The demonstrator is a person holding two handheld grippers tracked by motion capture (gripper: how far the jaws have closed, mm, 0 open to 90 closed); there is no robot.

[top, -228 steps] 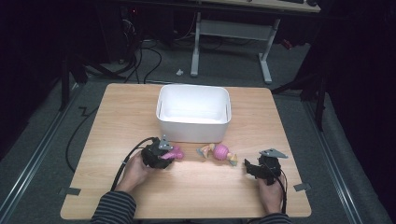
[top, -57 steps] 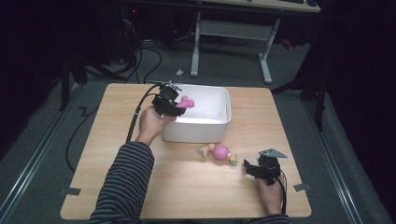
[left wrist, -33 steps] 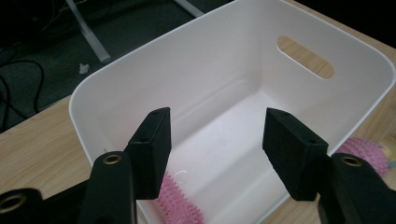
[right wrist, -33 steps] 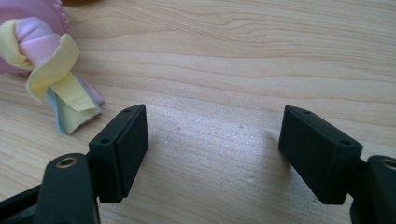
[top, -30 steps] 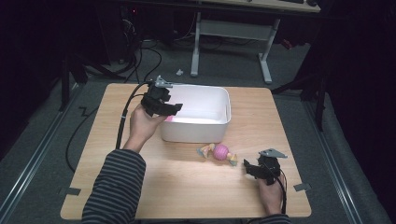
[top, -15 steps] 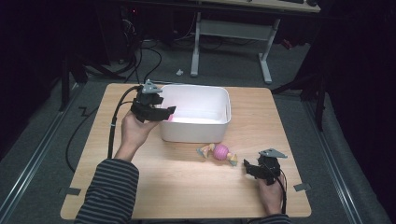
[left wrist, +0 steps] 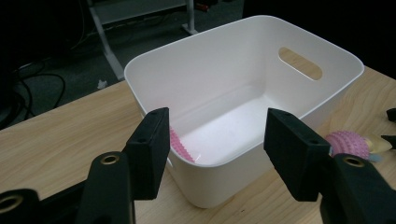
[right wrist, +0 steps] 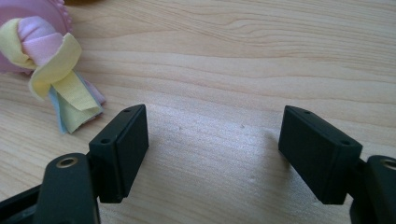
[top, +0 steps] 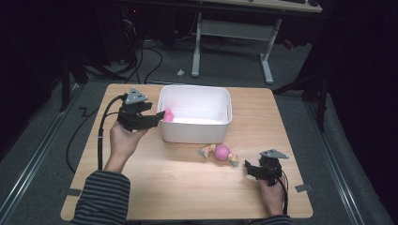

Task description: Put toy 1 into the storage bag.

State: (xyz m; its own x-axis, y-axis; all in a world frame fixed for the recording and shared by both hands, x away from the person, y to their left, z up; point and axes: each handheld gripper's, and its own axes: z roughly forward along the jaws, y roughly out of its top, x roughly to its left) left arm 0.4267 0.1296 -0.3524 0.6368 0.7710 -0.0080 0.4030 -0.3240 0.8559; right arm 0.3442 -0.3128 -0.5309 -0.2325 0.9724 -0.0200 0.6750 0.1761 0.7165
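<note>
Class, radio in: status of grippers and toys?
Both grippers, left and right, open, empty. One pink toy in bin; candy-shaped toy on table, unobstructed.

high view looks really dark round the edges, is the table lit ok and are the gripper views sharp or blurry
High view: the room around is nearly black, while the table is lit, brightest inside the white bin. Left gripper view: the bin is sharp, its floor glaring pinkish-white; the near jaws look slightly soft. Right gripper view: wood grain and the fabric toy are crisp, with soft shadows beside the jaws.
</note>
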